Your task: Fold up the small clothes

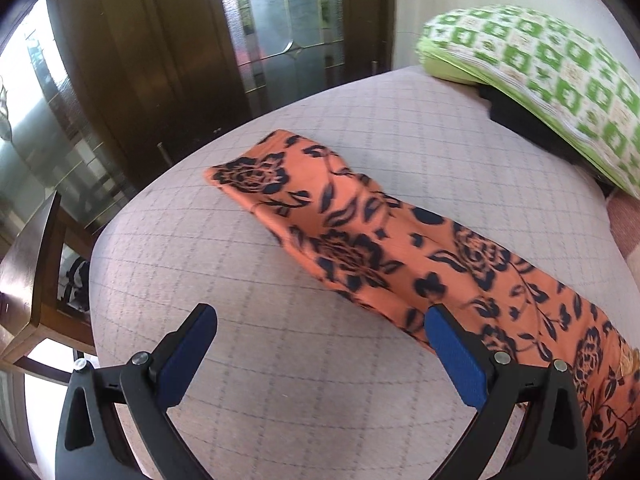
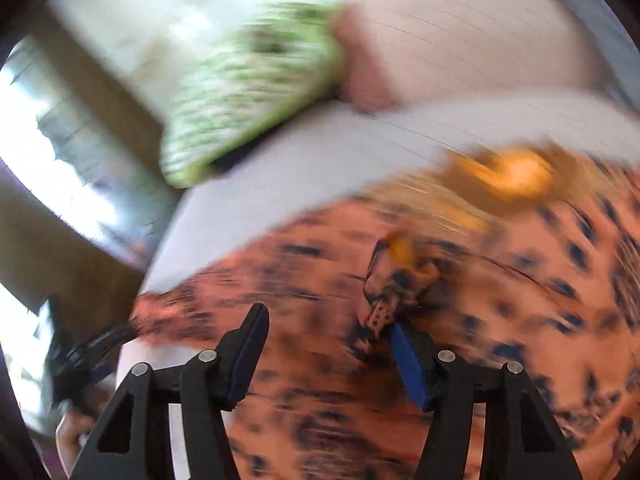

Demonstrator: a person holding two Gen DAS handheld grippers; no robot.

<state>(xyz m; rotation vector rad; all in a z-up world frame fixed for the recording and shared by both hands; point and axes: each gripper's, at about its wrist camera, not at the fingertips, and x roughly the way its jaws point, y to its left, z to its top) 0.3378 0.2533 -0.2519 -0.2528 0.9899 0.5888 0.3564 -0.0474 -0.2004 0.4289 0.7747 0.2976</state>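
Both tongs are standing wide and empty: the left tongs (image 1: 320, 330) are hovering beside the orange floral garment (image 1: 360, 248) lying lengthwise on the bed (image 1: 248, 344), and the right tongs (image 2: 326, 330) are hanging over it, likely for regripping.

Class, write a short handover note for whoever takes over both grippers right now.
Left gripper: open, empty, over the bedcover beside the garment.
Right gripper: open, empty, above the garment; its view is blurred.
Garment: orange floral, lying as a long strip on the bed, near the green pillow.
Done: appears folded lengthwise.
Left: probably fold it shorter.
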